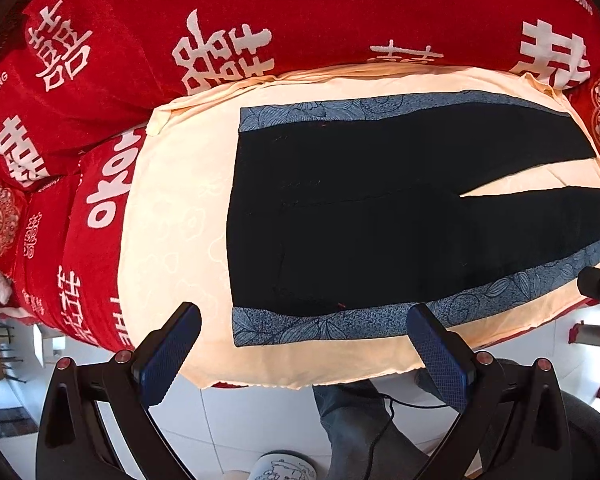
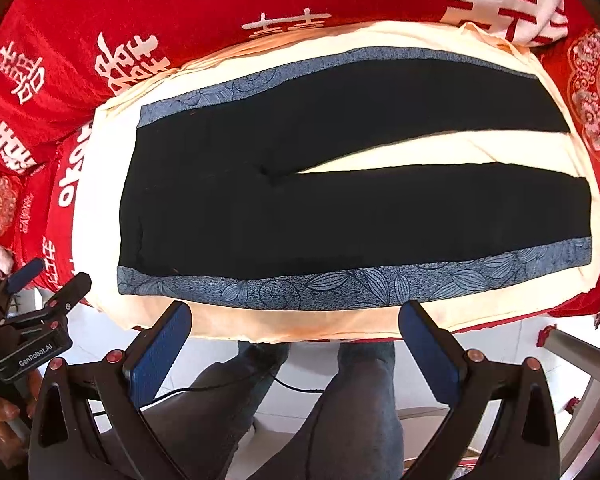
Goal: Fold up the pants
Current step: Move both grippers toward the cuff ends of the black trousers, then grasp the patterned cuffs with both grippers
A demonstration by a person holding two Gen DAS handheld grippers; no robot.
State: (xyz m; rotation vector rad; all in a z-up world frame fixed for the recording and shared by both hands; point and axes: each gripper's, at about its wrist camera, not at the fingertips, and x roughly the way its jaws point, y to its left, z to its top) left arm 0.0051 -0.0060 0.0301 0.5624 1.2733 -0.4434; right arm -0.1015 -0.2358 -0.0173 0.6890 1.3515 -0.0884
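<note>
On the left of my left wrist view, red bedding (image 1: 100, 128) with white characters is bunched against a cream sheet (image 1: 172, 208). My left hand-held gripper (image 1: 304, 322) hangs at the sheet's near edge with its jaws spread wide and nothing between them; its blue pads (image 1: 168, 356) sit clear of the cloth. Just past them the pants (image 1: 360, 220) lie flat on the sheet, black with a blue leaf-print stripe (image 1: 300, 328) along each outer side, waistband to the left and legs running off to the right.

From the right wrist view I see both legs parted, a wedge of sheet (image 2: 420, 148) between them. My right hand-held gripper (image 2: 296, 314) is also wide open and holds nothing, poised beside the near stripe (image 2: 340, 284). At the far left, the left one (image 2: 40, 280) is visible. Below are jeans-clad legs (image 2: 364, 400) and white floor tiles (image 1: 260, 420).
</note>
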